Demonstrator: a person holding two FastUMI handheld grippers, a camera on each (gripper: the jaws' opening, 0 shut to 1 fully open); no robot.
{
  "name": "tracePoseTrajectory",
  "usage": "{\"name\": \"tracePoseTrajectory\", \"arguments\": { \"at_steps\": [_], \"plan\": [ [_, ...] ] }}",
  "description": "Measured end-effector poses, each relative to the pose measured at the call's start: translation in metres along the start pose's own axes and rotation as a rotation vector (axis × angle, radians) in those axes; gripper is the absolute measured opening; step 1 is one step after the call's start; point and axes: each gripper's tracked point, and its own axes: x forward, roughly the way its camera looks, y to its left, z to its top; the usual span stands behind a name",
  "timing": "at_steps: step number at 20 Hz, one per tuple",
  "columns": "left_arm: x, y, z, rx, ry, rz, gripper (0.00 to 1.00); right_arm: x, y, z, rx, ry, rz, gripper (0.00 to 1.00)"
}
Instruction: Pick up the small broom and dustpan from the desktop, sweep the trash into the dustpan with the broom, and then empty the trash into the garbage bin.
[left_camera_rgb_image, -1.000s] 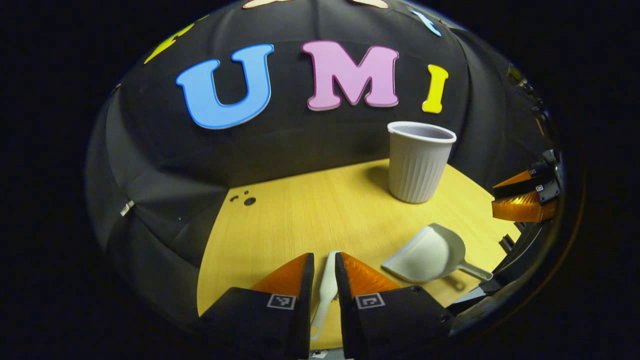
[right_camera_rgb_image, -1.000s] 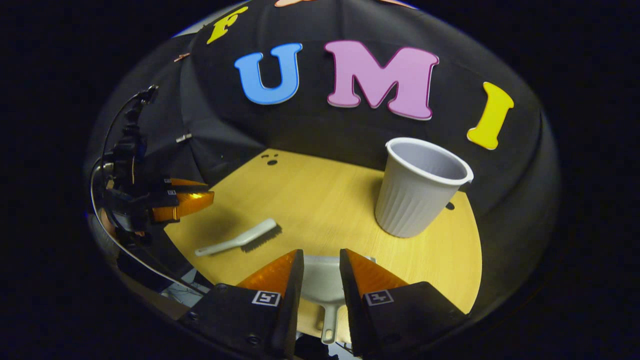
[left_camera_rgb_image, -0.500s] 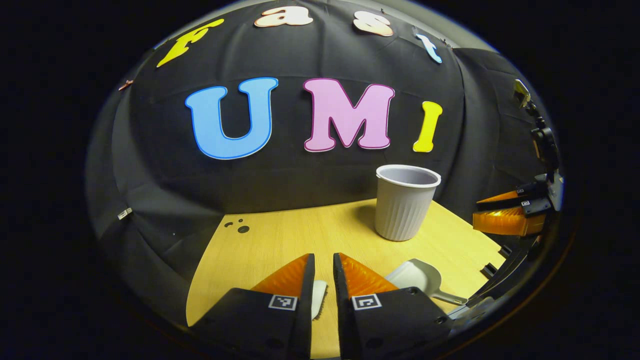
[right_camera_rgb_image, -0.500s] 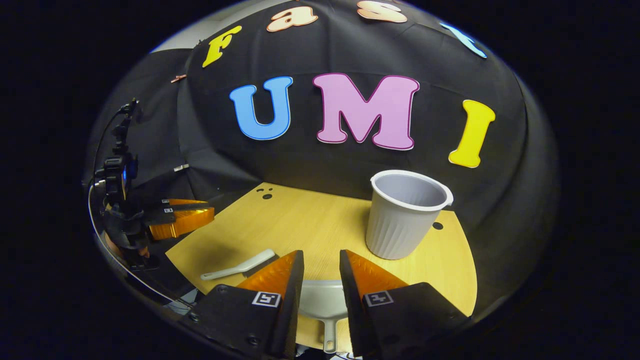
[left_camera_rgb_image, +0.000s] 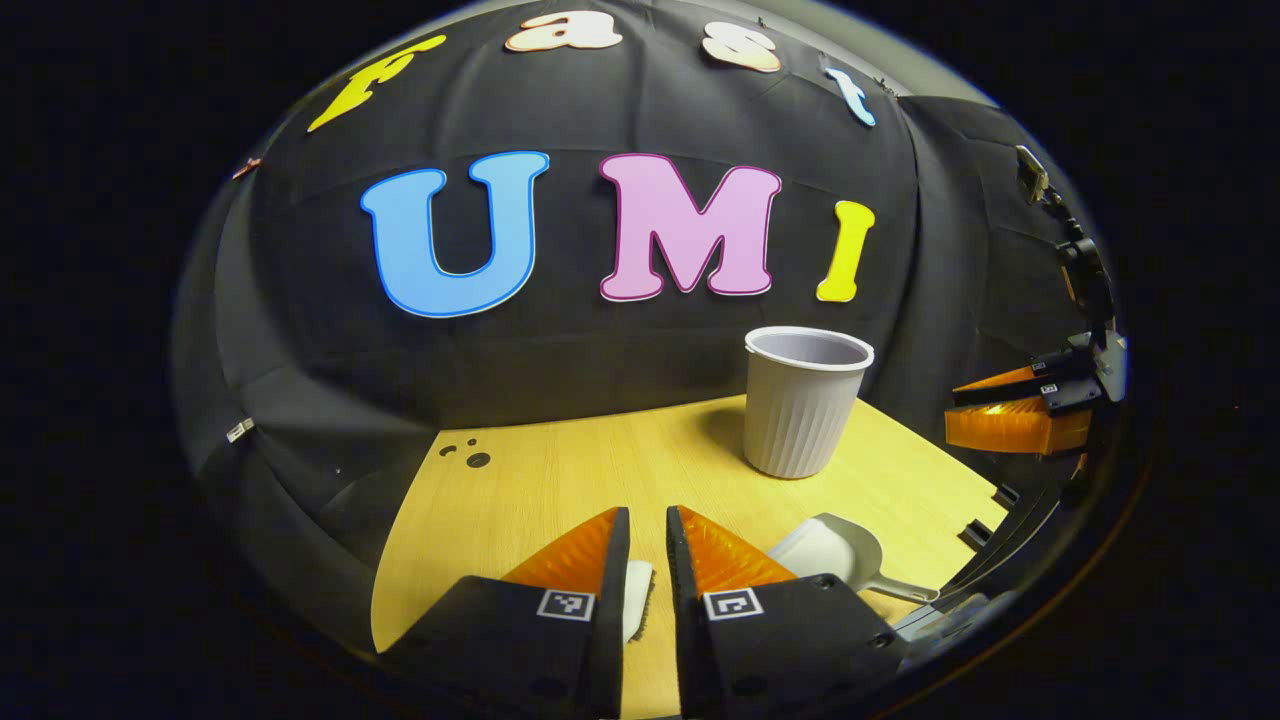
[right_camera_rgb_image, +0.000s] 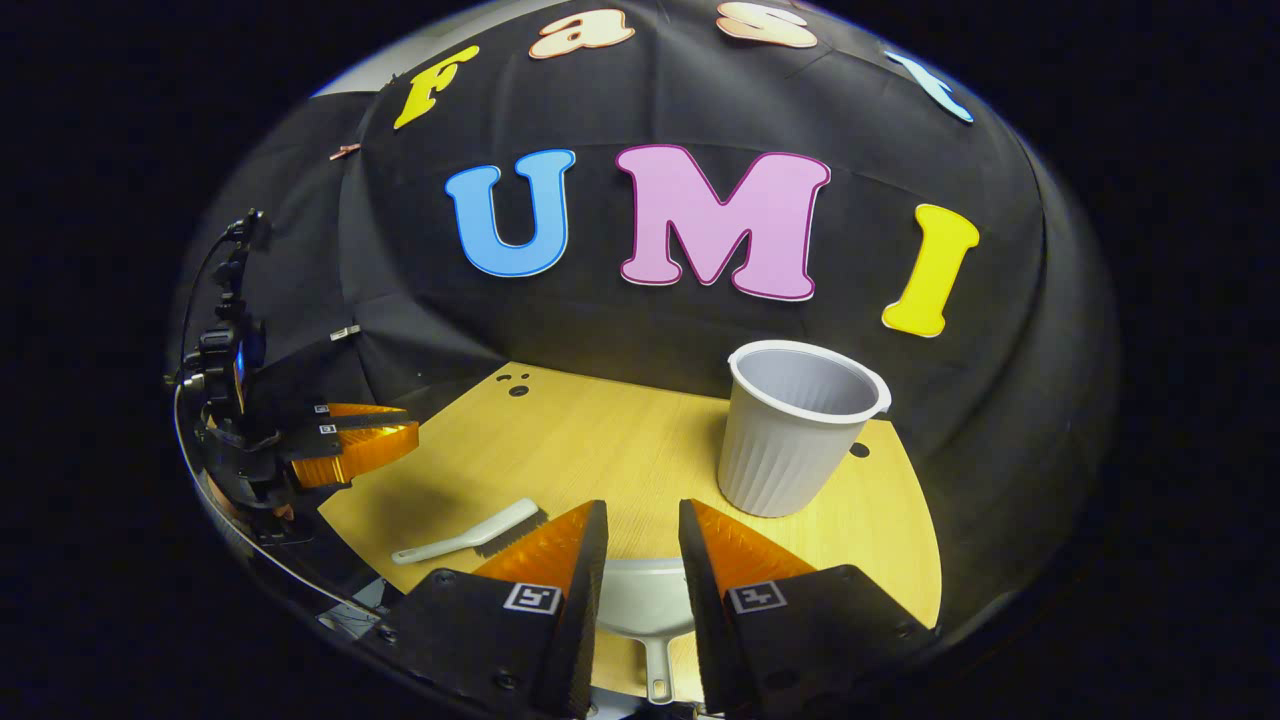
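While both tools lie on the wooden tabletop, each gripper hangs just above its own one with nothing held. In the left gripper view, the left gripper has its fingers parted by a narrow gap, and the head of the small broom shows in that gap, down on the wood; the fingers do not appear to press on it. To the right of those fingers the dustpan rests with its handle pointing right, toward the tabletop's edge. Beyond it stands the garbage bin, a pale ribbed cup-shaped bin, upright near the back wall. The right gripper shows at the far right of that view, off the tabletop's edge.

In the right gripper view, the right gripper has its fingers a little apart, and the dustpan lies between and beneath them with its handle running toward the camera; whether the fingers touch it cannot be told. The small broom lies to the left on the tabletop, bristles down, its head just beside the left-hand finger. The garbage bin stands to the right, well behind the dustpan. The left gripper hangs at the far left, above the tabletop's left edge.
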Motion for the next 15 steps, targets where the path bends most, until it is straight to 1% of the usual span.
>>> {"name": "tracePoseTrajectory", "arguments": {
  "at_steps": [1, 3, 4, 5, 7, 11, 12, 13, 15],
  "plan": [
    [-0.001, 0.001, -0.001, 0.001, 0.003, 0.002, 0.25, 0.001, 0.002, 0.001, 0.009, 0.005, 0.004, 0.46],
    [-0.001, 0.000, -0.002, -0.003, 0.007, 0.004, 0.25, 0.004, 0.001, 0.005, 0.027, 0.003, 0.013, 0.46],
    [-0.001, -0.002, -0.002, -0.006, 0.009, 0.004, 0.25, 0.005, -0.002, 0.006, 0.028, 0.002, 0.014, 0.49],
    [0.000, -0.005, -0.003, -0.010, 0.010, 0.003, 0.25, 0.005, -0.005, 0.006, 0.024, 0.003, 0.015, 0.46],
    [0.003, -0.008, -0.002, -0.012, 0.013, 0.013, 0.25, 0.002, -0.012, 0.007, 0.018, -0.002, 0.018, 0.46],
    [0.009, -0.024, -0.002, -0.013, 0.017, 0.035, 0.25, 0.003, -0.029, 0.001, -0.008, 0.008, 0.058, 0.46],
    [0.009, -0.026, -0.002, -0.012, 0.021, 0.048, 0.25, 0.004, -0.033, -0.002, -0.011, 0.012, 0.070, 0.42],
    [0.010, -0.027, -0.002, -0.013, 0.022, 0.062, 0.25, 0.003, -0.035, -0.004, -0.007, 0.014, 0.086, 0.46],
    [0.008, -0.033, -0.001, -0.019, 0.021, 0.082, 0.25, 0.002, -0.042, -0.007, -0.002, 0.005, 0.104, 0.46]
  ]
}}
